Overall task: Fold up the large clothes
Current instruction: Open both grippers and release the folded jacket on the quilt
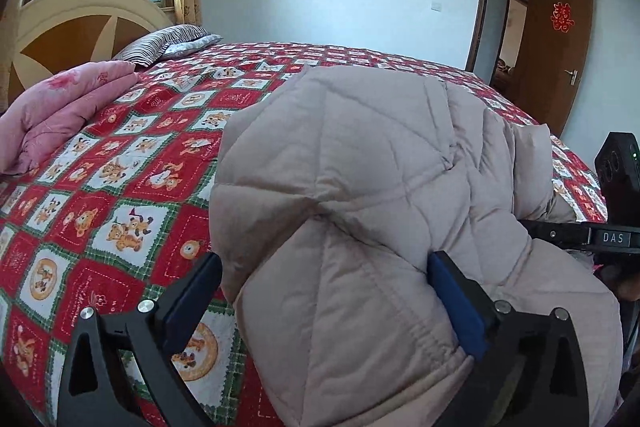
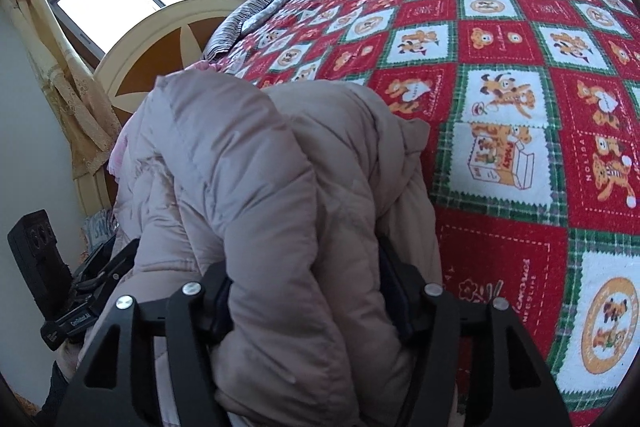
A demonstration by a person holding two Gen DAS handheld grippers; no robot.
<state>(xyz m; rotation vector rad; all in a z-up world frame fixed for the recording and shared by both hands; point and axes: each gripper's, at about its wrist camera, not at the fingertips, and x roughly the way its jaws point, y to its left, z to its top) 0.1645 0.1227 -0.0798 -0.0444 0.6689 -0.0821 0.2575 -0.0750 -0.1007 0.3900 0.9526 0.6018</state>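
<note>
Red patchwork bedspread (image 1: 132, 155) below; my left gripper (image 1: 324, 291) and right gripper (image 2: 308, 291) both clamp the padded coat (image 1: 360, 167). Its bulk lies straight ahead, long axis running between my 2 grips.

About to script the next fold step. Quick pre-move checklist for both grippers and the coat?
1. Left gripper has padded coat between its fingers: ok.
2. Right gripper clamps a thick bunch of coat: ok.
3. Coat already doubled over on the bedspread: ok.
4. Landing area beyond the coat free: ok on the right-wrist view; pink quilt lies apart, left of it.
5. Grip firmness on the puffy fabric: cannot tell.
6. Sleeves tucked inside the fold: cannot tell.
</note>
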